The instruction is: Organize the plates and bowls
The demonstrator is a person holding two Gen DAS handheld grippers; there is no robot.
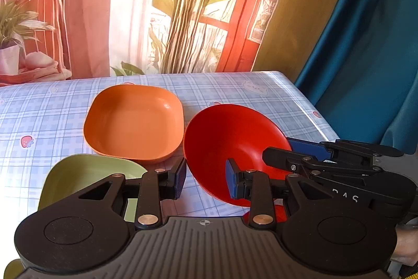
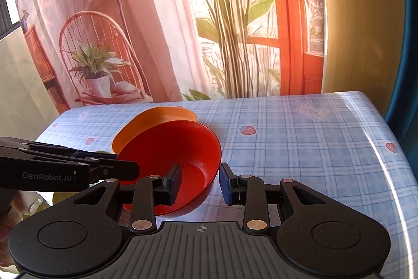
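Red bowl tilted up between our two grippers on the checked worktop (image 2: 300, 148).
Our left gripper (image 1: 206, 181) has its fingers apart, the right one inside the red bowl (image 1: 230, 145), nothing clamped. Our right gripper (image 2: 199, 183) is also parted, straddling the bowl's rim without pinching it. Orange dish (image 1: 133, 122) sits flat just behind the bowl; green dish (image 1: 86, 179) lies near left, partly hidden.

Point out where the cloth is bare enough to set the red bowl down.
Bare: the checked tablecloth right of the red bowl, out to the table's right edge; also the strip left of the orange dish. Crowded: the near middle, where red bowl, orange dish and green dish cluster.
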